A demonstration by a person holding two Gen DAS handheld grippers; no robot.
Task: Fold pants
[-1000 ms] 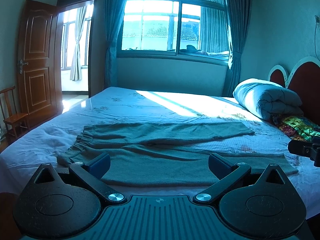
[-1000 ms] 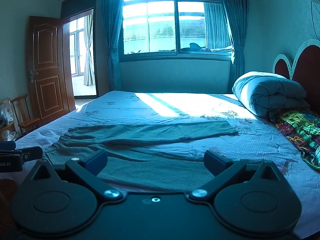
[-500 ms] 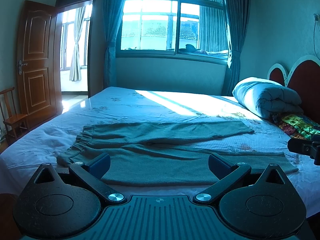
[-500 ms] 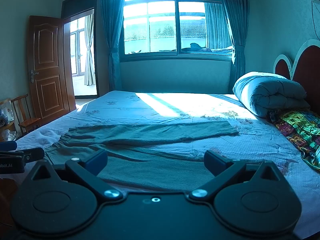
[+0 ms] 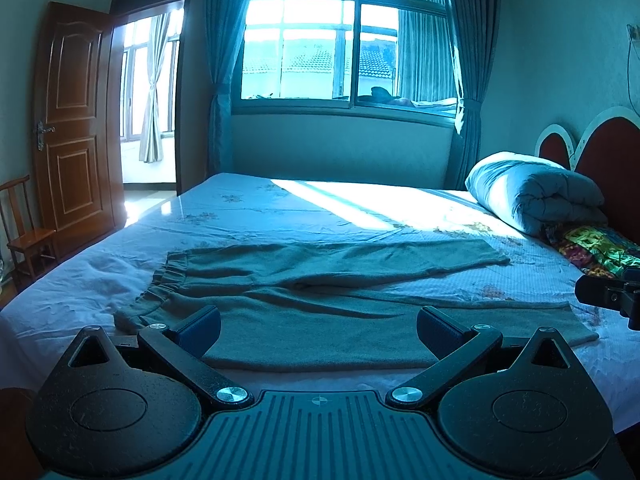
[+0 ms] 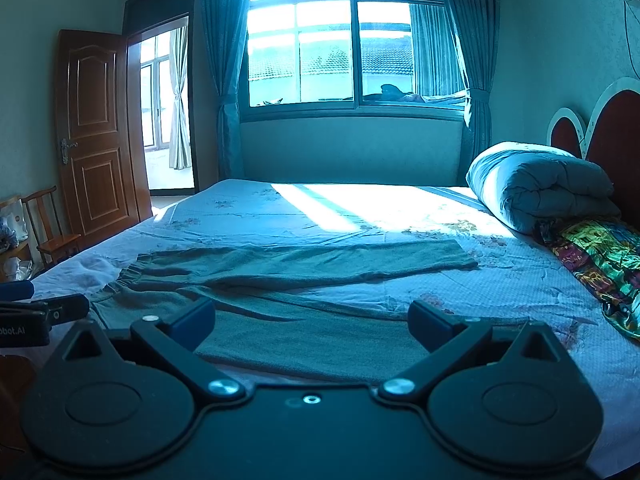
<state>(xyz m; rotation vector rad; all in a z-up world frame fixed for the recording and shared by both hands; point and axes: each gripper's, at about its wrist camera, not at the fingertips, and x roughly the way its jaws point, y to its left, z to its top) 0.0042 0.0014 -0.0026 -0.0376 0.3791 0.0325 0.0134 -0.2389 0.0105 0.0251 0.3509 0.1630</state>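
Pants (image 5: 340,304) lie flat on the bed (image 5: 280,216), waistband to the left, both legs running to the right w/ a gap of sheet between them near the hems. Near leg sits along the bed's front edge; far leg lies further in, toward the sunlit patch.

Left claw (image 5: 319,330) is released, fingers spread wide, nothing between them; it hovers at the front edge of the bed, just short of the near leg. Right claw (image 6: 310,320) is also released & empty, same low pose over the near leg's front edge. Each claw shows at the edge of the other's view, so they're side by side but apart.

Rolled quilt (image 5: 536,192) & a colourful cloth (image 5: 596,250) sit at the headboard end on the right, well apart from the pants. Door (image 5: 72,140) stands open on the left, w/ a wooden chair (image 5: 24,236) beside it.
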